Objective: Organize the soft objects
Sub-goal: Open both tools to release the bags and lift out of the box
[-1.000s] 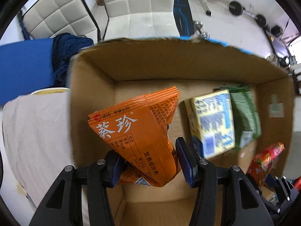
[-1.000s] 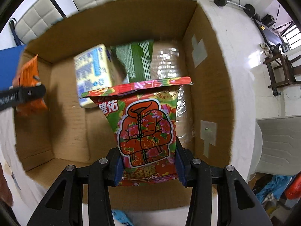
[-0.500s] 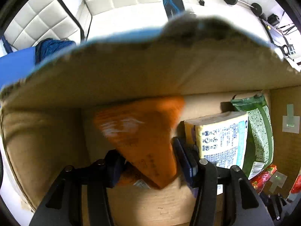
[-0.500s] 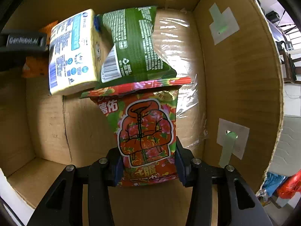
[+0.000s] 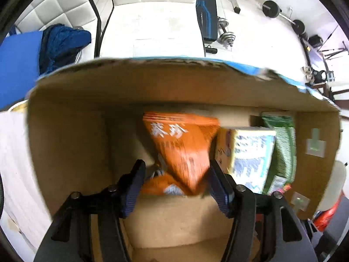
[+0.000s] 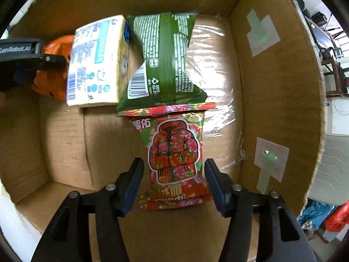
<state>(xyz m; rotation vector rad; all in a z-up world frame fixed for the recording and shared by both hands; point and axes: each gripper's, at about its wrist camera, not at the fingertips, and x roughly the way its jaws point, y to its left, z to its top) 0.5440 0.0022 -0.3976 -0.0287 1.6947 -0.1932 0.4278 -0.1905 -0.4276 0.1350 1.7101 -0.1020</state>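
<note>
Both grippers reach into a cardboard box (image 5: pixel 65 144) (image 6: pixel 272 91). My left gripper (image 5: pixel 175 178) stands open around an orange snack packet (image 5: pixel 183 148) that sits in the box's left part; gaps show beside both fingers. My right gripper (image 6: pixel 173 178) stands open around a red floral packet (image 6: pixel 174 157) that lies on the box floor, with a gap at each finger. A yellow-and-blue tissue pack (image 6: pixel 96 63) (image 5: pixel 250 155) and a green packet (image 6: pixel 165 56) (image 5: pixel 283 148) lie between them at the back. The left gripper's finger (image 6: pixel 28 59) shows in the right wrist view.
Clear plastic film (image 6: pixel 216 76) lies on the box floor at the right. Behind the box are a white quilted chair (image 5: pixel 152 4), a blue cloth (image 5: pixel 63 41) and dumbbells (image 5: pixel 226 35). A white cloth (image 5: pixel 13 152) lies left of the box.
Both grippers have gone down into the box and opened. The red floral packet now rests on the floor, and the orange packet has dropped loose between the left fingers.
</note>
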